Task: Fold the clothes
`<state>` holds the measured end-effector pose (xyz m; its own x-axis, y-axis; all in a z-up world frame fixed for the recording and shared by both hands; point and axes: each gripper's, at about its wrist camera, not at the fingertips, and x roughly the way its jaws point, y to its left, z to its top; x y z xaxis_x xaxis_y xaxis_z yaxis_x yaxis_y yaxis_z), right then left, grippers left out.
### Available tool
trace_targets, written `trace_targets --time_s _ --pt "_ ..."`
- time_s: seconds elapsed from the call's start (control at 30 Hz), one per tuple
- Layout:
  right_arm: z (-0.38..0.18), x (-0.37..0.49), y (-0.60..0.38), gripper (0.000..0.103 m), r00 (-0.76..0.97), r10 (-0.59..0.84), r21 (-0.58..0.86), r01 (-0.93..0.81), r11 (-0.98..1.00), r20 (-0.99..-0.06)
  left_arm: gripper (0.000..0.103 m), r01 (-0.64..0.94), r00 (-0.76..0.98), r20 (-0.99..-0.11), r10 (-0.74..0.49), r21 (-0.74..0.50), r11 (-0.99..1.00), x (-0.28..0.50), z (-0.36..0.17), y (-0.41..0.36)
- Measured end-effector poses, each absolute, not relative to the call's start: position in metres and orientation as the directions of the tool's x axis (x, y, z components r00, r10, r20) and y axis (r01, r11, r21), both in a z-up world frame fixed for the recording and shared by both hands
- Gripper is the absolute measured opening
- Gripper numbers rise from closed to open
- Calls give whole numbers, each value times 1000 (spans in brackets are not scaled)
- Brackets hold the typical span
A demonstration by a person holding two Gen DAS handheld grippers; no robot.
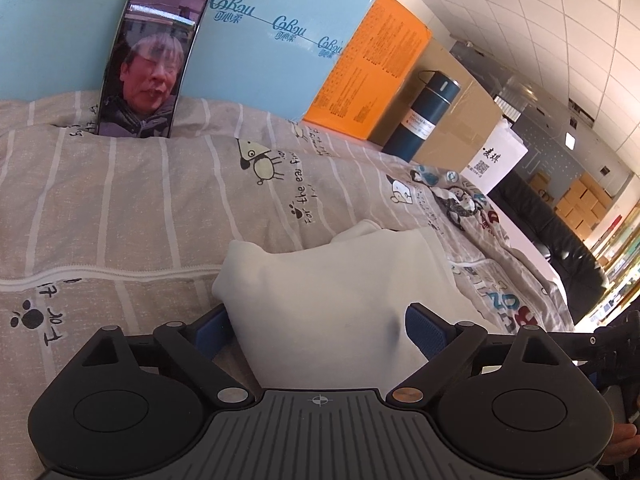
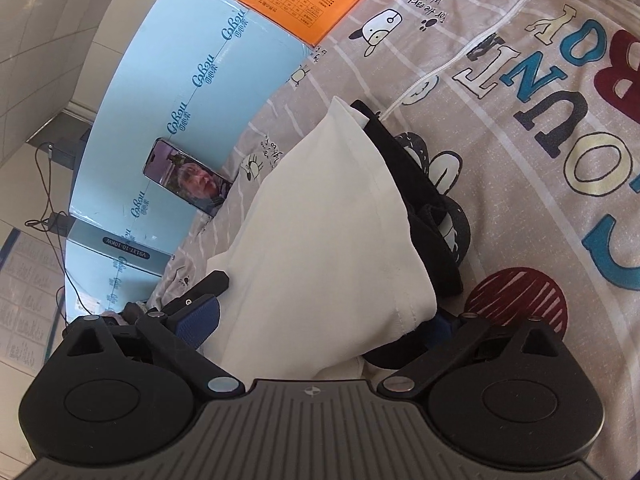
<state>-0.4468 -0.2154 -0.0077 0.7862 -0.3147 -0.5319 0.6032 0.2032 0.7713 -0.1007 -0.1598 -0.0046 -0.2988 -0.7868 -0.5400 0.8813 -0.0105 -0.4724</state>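
The white garment (image 1: pixel 332 300) lies on the patterned bedsheet (image 1: pixel 120 200) as a compact folded bundle, so the folding of this piece looks, by my judgement, finished or very nearly so; both tools stand around it without pinching it; the left gripper (image 1: pixel 320 332) has its jaws spread wide, one blue pad on each side of the near end of the bundle, the cloth between them but not squeezed as far as can be seen; the right gripper (image 2: pixel 316 328) is likewise wide, its left pad clear of the cloth, its right pad mostly hidden under the hem, so whether that pad touches the fabric I cannot tell; in the right wrist view the white garment (image 2: pixel 320 240) rests partly on top of a dark garment (image 2: pixel 420 208), which shows along its right edge and seems folded too; what is left, I would judge, is to draw both tools back and perhaps square the stack; no loose clothing is visible elsewhere on the sheet; the bundle's long axis runs away from the grippers toward the phone (image 1: pixel 154 52) propped against the light blue box (image 1: pixel 260 60) at the back; its far end narrows to a soft folded corner, its wider hemmed end lies nearest the jaws.
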Motion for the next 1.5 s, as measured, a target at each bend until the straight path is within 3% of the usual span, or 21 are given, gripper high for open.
trace_targets --time_s 0.27,0.4,0.67,0.73,0.8,1.0,1.3,1.5 --pt "-2 -429 -215 100 768 -321 713 637 293 -554 92 882 -306 -517 -799 -470 -34 -106 -6 -159" --pt "-2 -423 -215 98 768 -327 693 639 334 -551 78 892 -293 -515 -806 -450 -36 -108 -8 -160" --pt "-3 -410 -220 87 769 -332 656 639 401 -546 64 887 -289 -506 -813 -462 -28 -103 -9 -161" --pt "-3 -409 -221 82 767 -339 645 641 415 -544 58 885 -290 -503 -814 -465 -28 -102 -10 -161" --pt "-4 -409 -223 67 763 -347 632 646 428 -545 50 882 -296 -499 -815 -471 -32 -101 -10 -162" --pt "-7 -409 -230 42 762 -361 615 647 450 -538 38 876 -307 -489 -816 -480 -42 -101 -11 -163" --pt "5 -409 -233 27 814 -383 618 581 530 -436 27 875 -307 -458 -834 -482 -57 -102 -5 -160" --pt "26 -410 -235 25 850 -400 611 525 593 -342 24 905 -259 -412 -874 -419 -71 -111 13 -157"
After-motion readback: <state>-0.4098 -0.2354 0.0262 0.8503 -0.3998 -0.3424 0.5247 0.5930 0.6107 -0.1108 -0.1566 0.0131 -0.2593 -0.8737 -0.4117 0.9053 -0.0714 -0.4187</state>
